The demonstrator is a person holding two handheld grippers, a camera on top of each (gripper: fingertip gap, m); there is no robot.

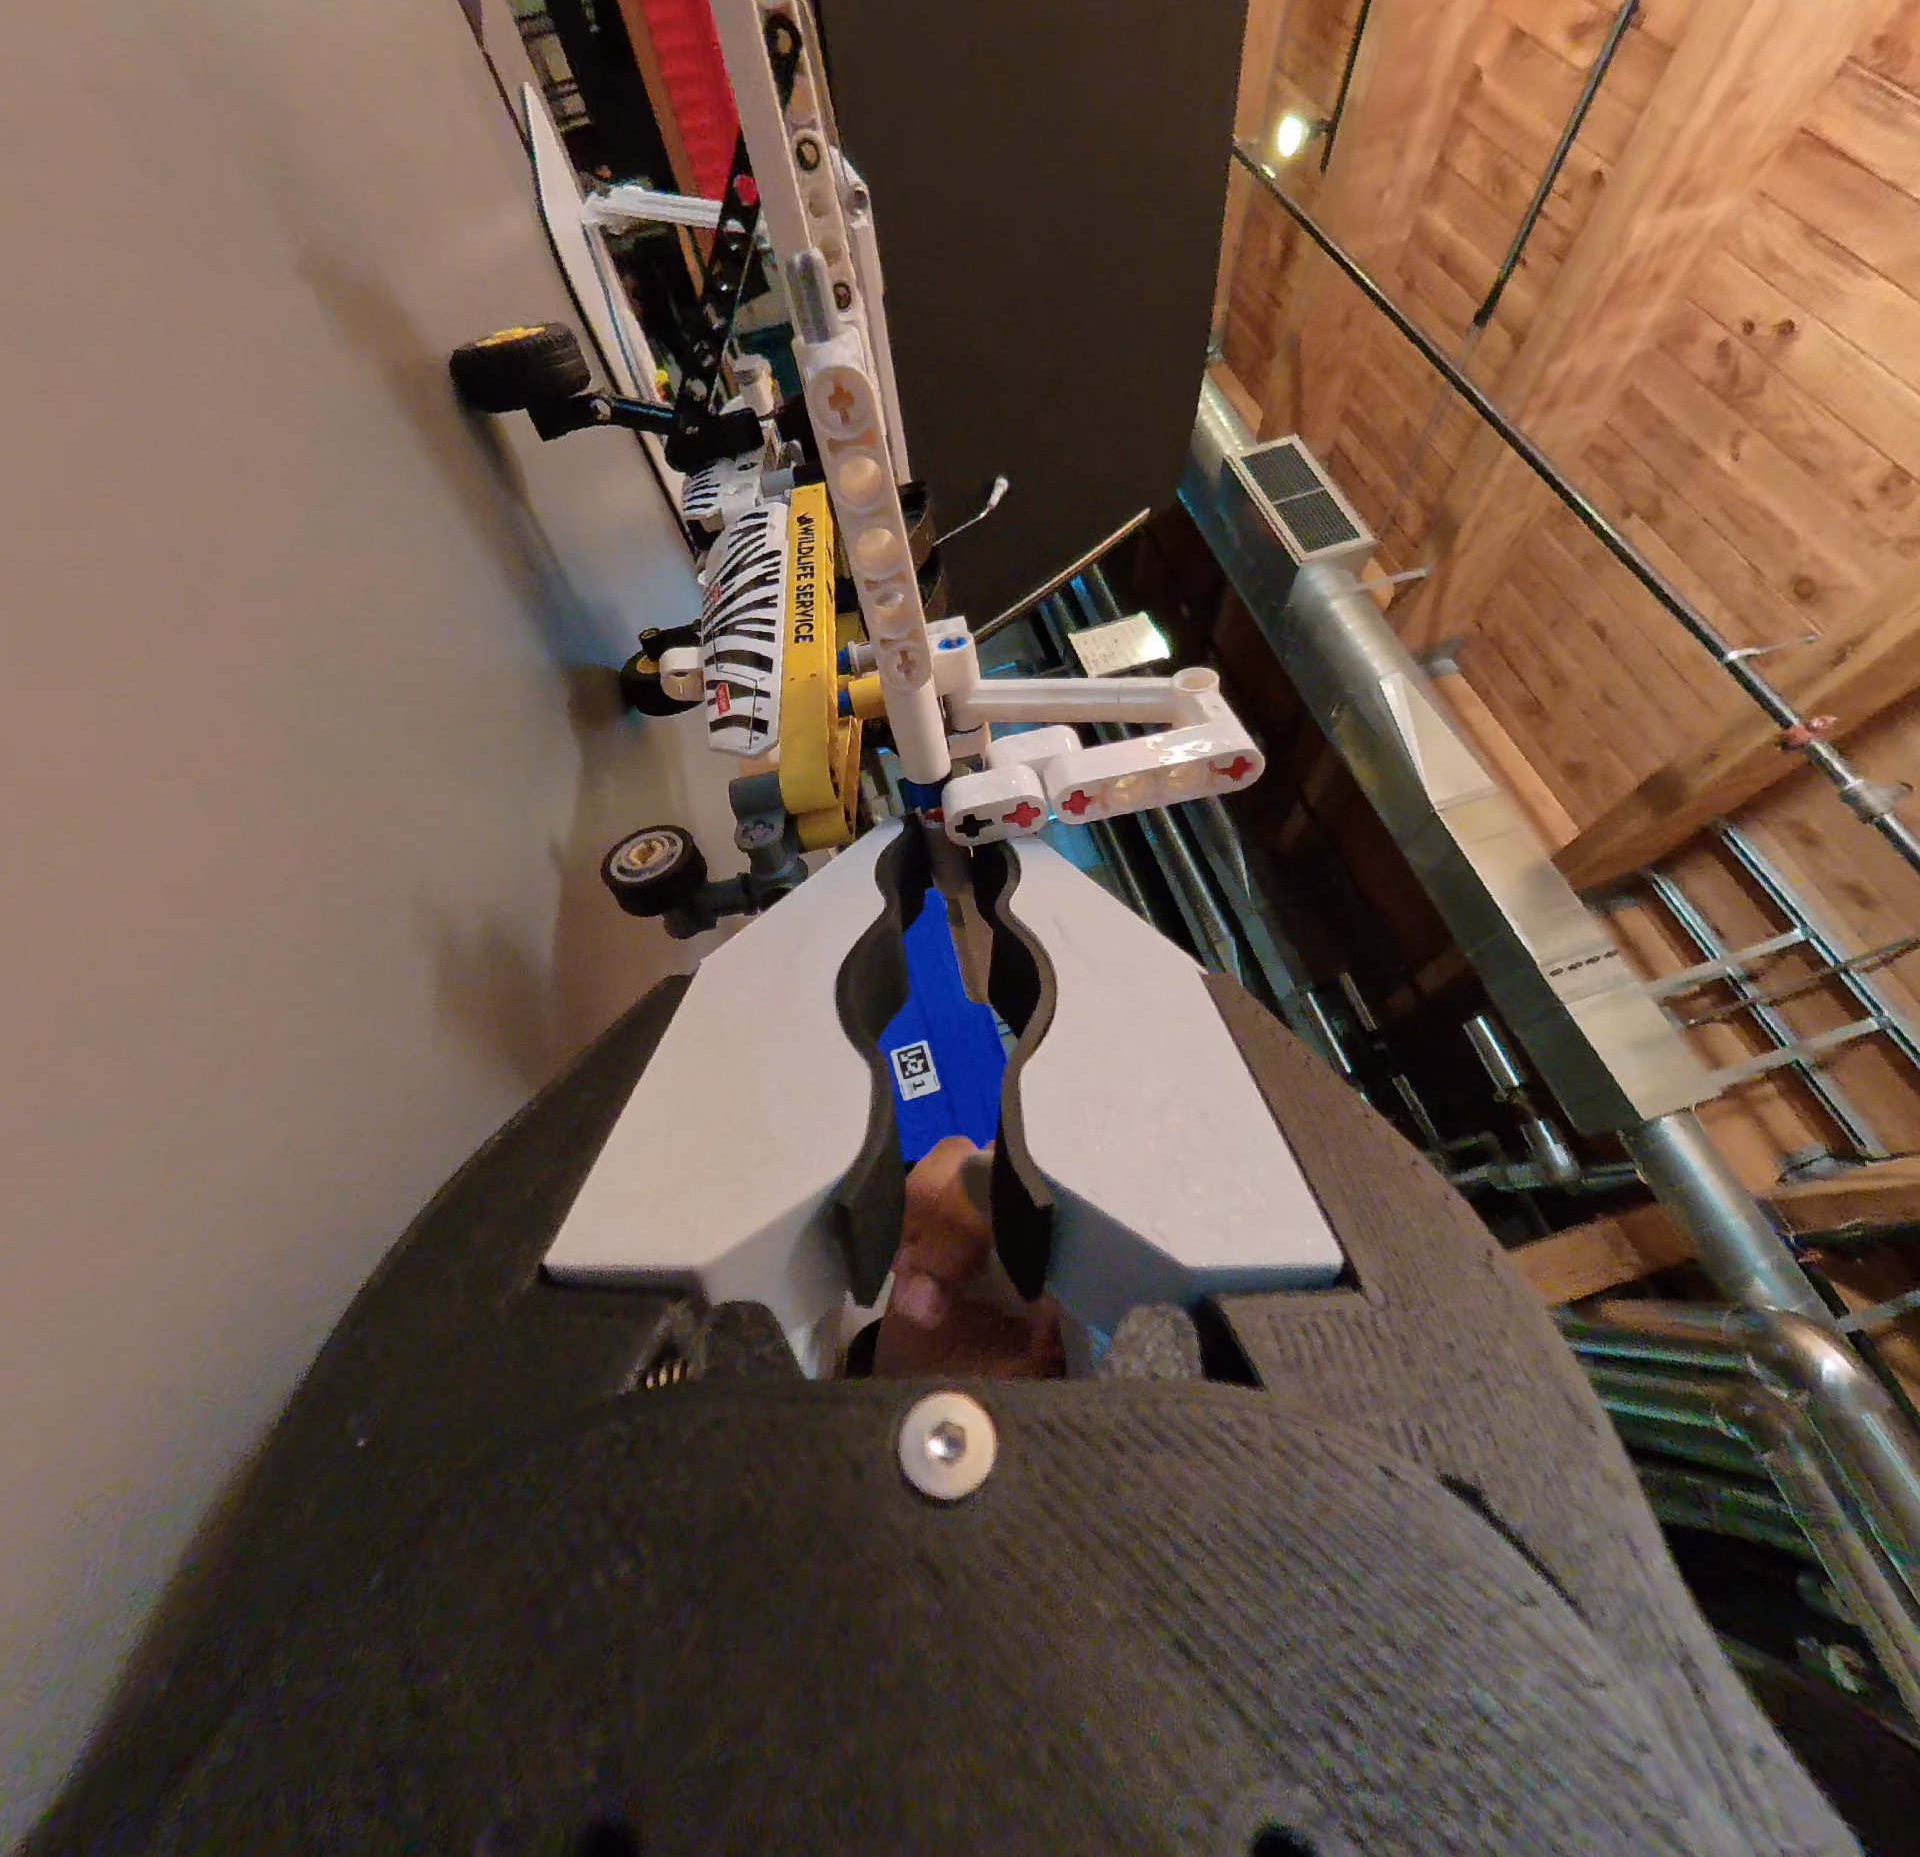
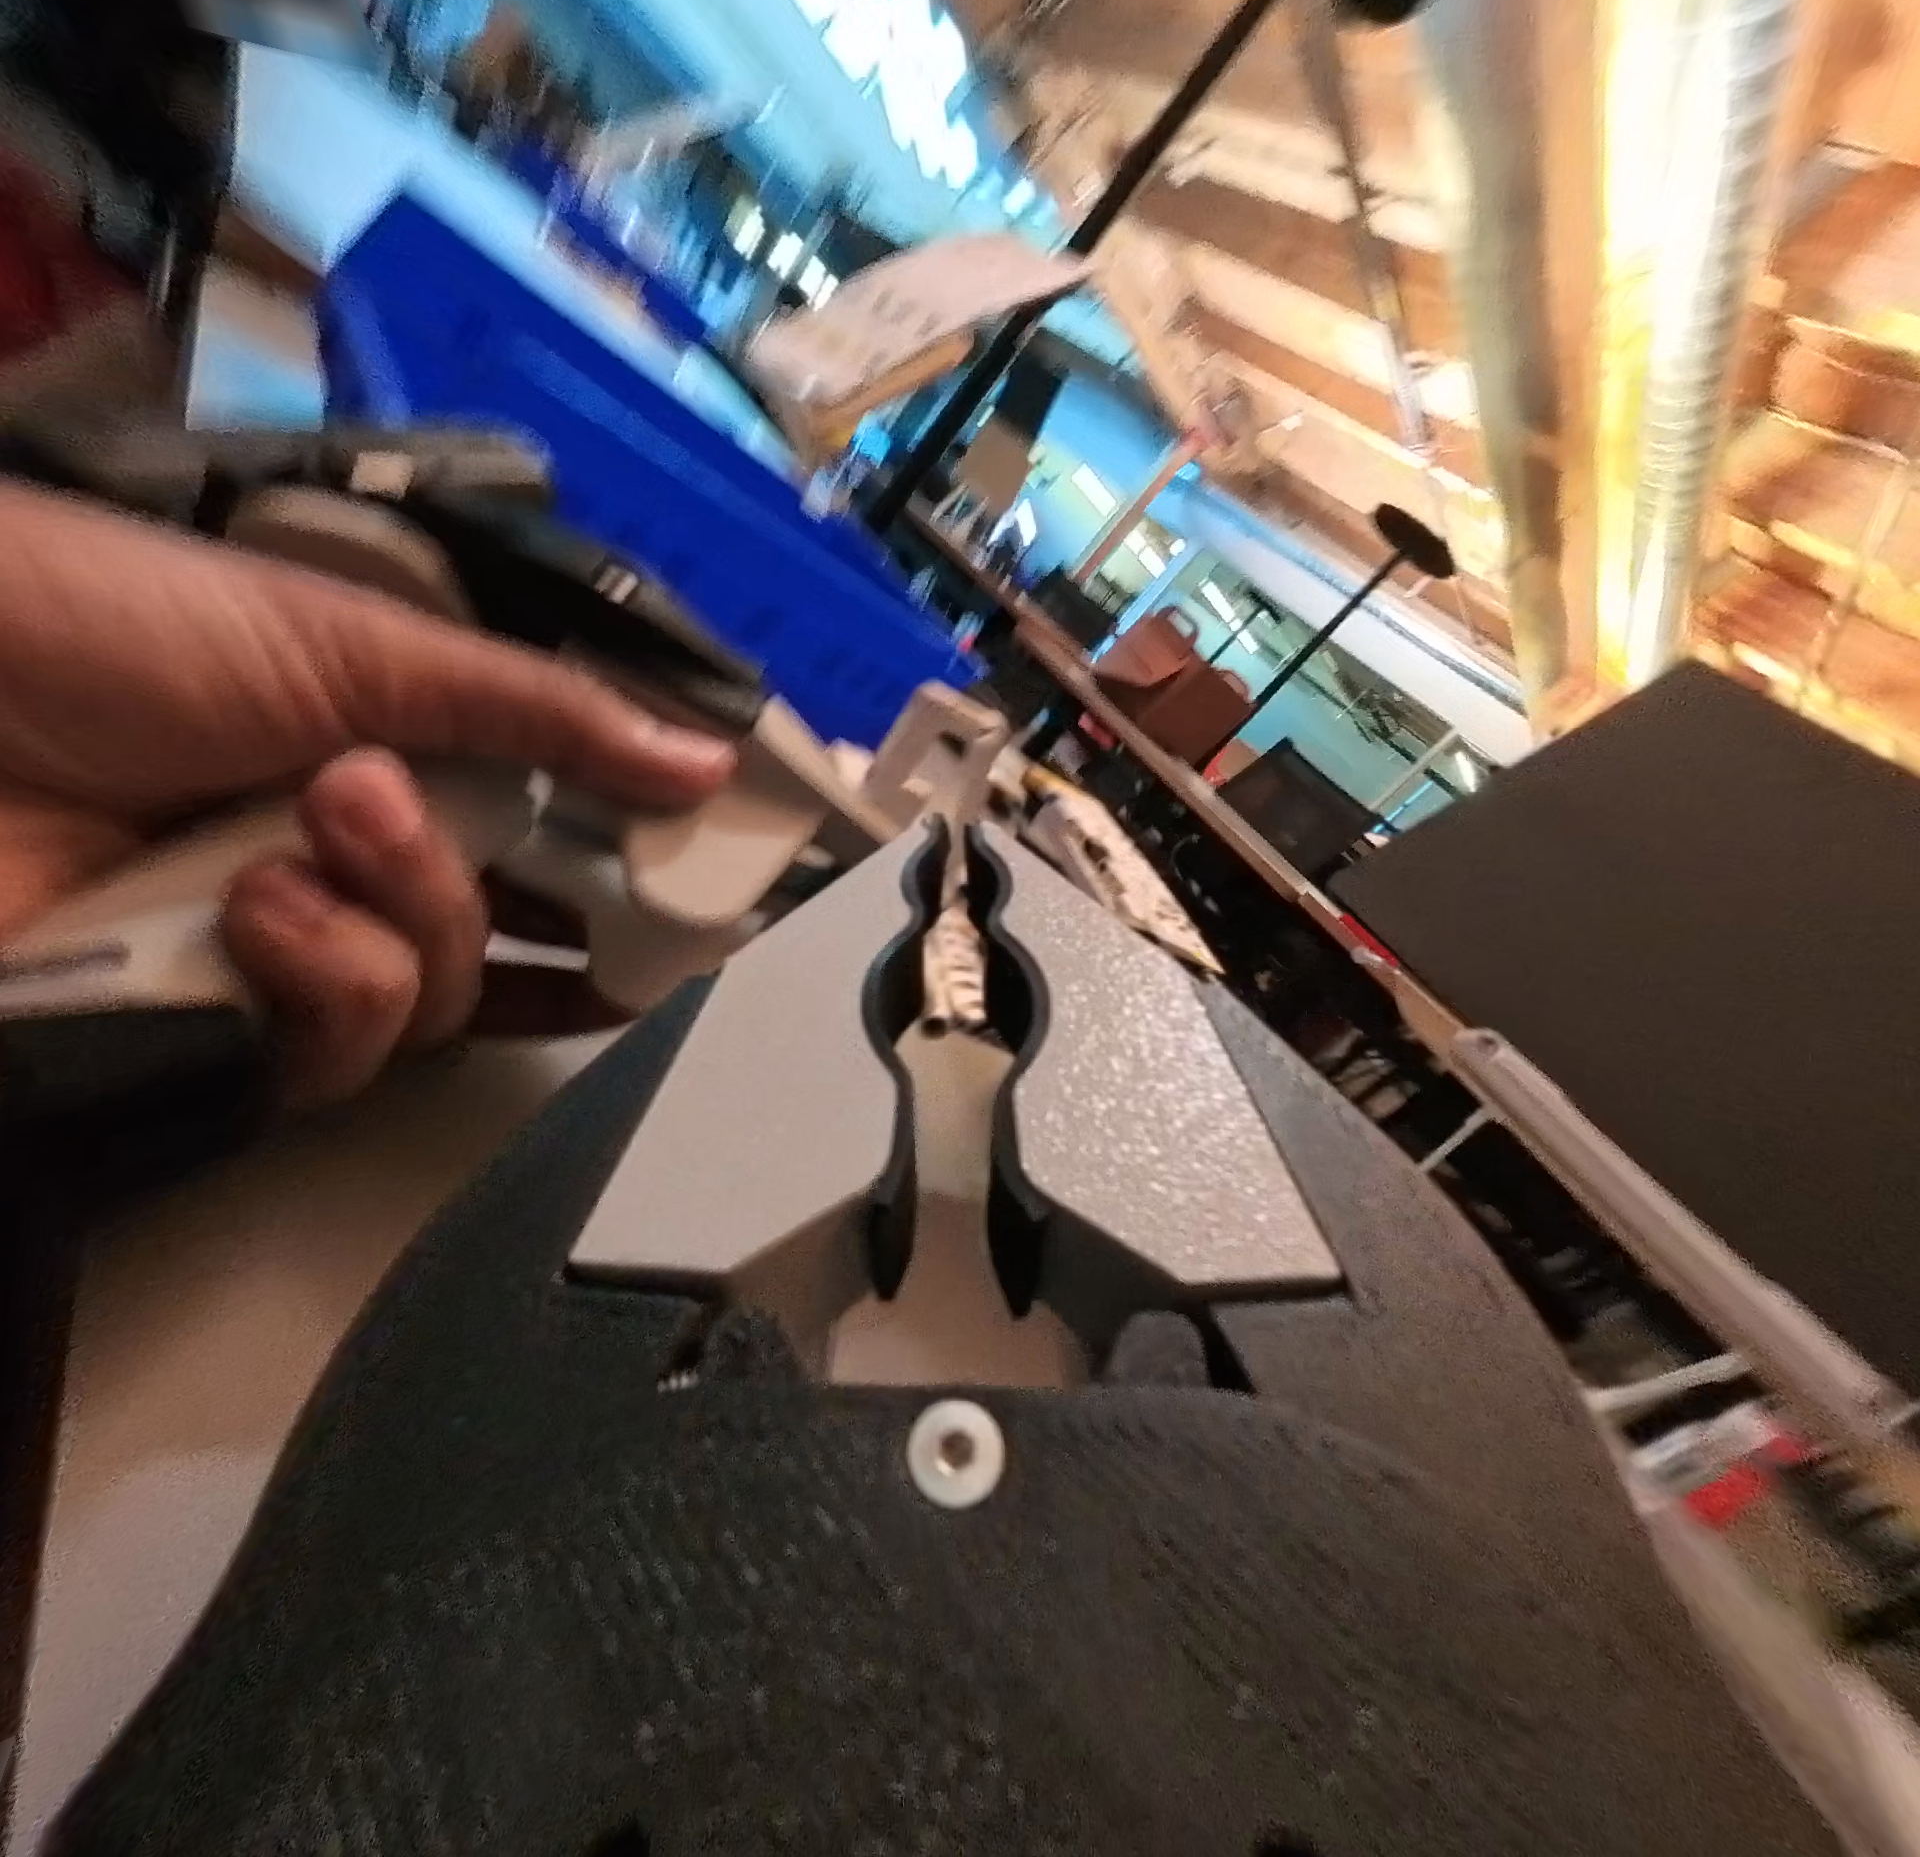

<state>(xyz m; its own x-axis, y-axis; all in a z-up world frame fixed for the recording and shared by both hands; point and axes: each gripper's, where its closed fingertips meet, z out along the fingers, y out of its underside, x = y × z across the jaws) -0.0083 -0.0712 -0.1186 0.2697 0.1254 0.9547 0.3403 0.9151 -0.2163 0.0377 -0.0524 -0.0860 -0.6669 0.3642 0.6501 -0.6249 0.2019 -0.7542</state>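
A toy brick model [image 1: 774, 644] with a zebra-striped panel, a yellow frame and small black wheels [image 1: 649, 867] rests against the beige surface [image 1: 260, 664]. A long white holed beam [image 1: 873, 519] sticks out of it towards me. My left gripper [image 1: 951, 836] is shut on a thin grey axle [image 1: 961, 914] at the beam's near end. The right wrist view is blurred. My right gripper [image 2: 956, 841] is shut, its tips just below a small white piece [image 2: 940, 758] of the model, beside the zebra panel [image 2: 1122, 893]. The left gripper [image 2: 707, 851] shows there too, in a hand [image 2: 260, 685].
A jointed white arm [image 1: 1101, 758] with red cross holes juts out of the model to the right. A blue part [image 1: 940, 1038] with a small tag shows behind my left jaws. A black panel [image 1: 1039, 249] stands behind the model. A blue bin [image 2: 623, 477] lies beyond. Spacing between my two grippers at the tips: around 6 centimeters.
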